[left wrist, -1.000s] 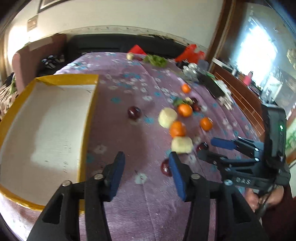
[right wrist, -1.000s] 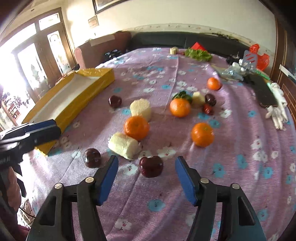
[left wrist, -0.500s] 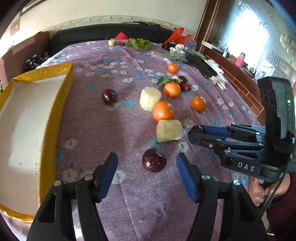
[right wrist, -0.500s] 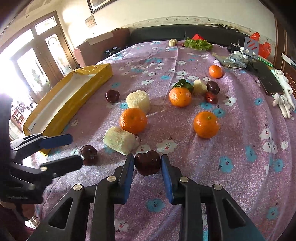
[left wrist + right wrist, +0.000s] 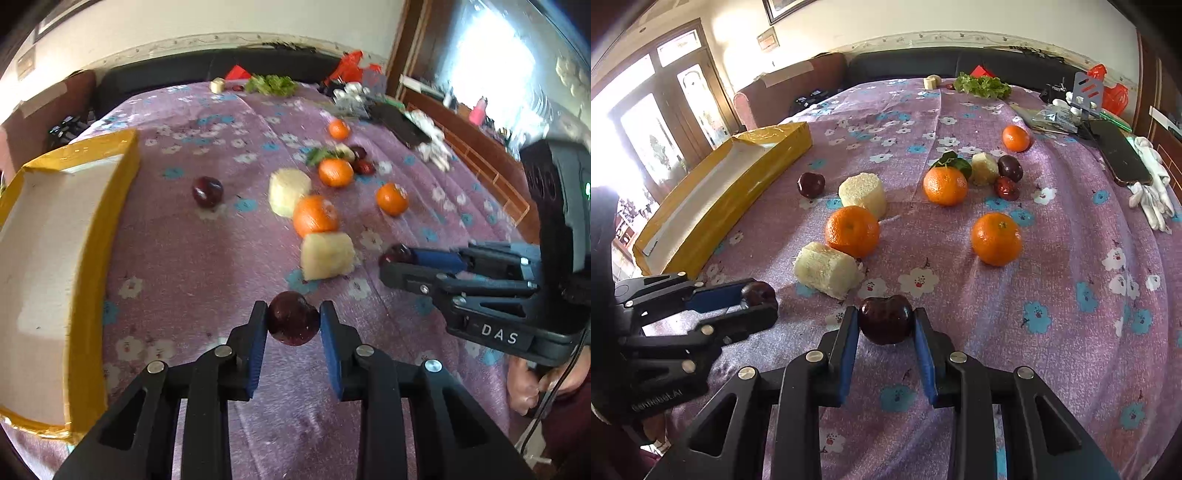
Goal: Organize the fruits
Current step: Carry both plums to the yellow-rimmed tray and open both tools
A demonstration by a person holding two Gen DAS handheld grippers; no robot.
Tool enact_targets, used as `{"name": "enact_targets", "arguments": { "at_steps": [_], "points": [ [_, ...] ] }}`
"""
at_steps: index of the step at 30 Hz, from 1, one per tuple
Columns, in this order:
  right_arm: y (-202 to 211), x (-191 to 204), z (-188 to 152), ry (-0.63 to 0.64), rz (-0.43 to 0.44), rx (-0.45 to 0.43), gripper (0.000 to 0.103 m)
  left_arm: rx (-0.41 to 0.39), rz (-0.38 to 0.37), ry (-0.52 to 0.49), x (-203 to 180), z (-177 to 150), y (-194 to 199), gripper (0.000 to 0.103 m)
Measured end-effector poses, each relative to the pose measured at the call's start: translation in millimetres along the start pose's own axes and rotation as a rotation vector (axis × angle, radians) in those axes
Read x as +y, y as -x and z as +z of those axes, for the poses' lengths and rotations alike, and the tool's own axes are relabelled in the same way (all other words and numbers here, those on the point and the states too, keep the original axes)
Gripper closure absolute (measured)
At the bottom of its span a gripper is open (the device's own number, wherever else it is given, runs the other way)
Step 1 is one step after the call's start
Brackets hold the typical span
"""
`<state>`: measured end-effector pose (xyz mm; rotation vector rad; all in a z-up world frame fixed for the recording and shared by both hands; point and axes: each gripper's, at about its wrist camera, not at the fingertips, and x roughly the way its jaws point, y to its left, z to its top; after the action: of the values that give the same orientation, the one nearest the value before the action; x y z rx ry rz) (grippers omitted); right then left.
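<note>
My left gripper (image 5: 293, 325) is shut on a dark red apple (image 5: 293, 323) at the near edge of the purple flowered tablecloth. My right gripper (image 5: 886, 325) is shut on a second dark red apple (image 5: 885, 324). Each gripper shows in the other's view: the right one (image 5: 399, 264) at right, the left one (image 5: 759, 297) at left. A yellow box (image 5: 55, 236) with a white inside lies open to the left. Oranges (image 5: 852, 230) (image 5: 996, 238), pale corn pieces (image 5: 827, 269) and another dark apple (image 5: 811, 184) lie on the cloth.
A further orange (image 5: 1016, 138), small dark fruits (image 5: 1010, 168) and a corn piece (image 5: 984, 168) lie beyond. A phone (image 5: 1119, 153), white gloves (image 5: 1152, 195), lettuce (image 5: 982, 86) and kitchen clutter sit at the far right. A black sofa (image 5: 923, 61) runs behind.
My left gripper moved right onto the dark apple and closed on it. My right gripper closed on its apple half a second ago and still holds it.
</note>
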<state>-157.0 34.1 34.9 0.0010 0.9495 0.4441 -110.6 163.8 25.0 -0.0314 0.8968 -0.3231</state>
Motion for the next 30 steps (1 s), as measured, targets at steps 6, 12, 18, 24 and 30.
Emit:
{"name": "enact_targets", "arguments": {
  "at_steps": [6,12,18,24,30],
  "points": [
    [22.3,11.1,6.6,0.007,-0.011,-0.044,0.071,-0.101,0.010,0.109,33.5,5.2,42.8,0.075],
    [35.3,49.3,25.6,0.053,0.060,-0.084,0.071,-0.180,0.108,0.217,83.2,4.2,87.7,0.075],
    [22.3,107.6,53.8,0.088,0.240,-0.070,0.070,-0.177,0.259,0.300,138.2,-6.1,109.5,0.075],
    [-15.0,160.8,76.1,0.082,0.388,-0.002,0.070,-0.144,0.337,0.357,178.6,-16.5,112.0,0.075],
    [-56.2,208.5,69.6,0.147,0.384,0.083,0.070,-0.101,0.356,0.417,205.6,-29.7,107.2,0.075]
  ]
}}
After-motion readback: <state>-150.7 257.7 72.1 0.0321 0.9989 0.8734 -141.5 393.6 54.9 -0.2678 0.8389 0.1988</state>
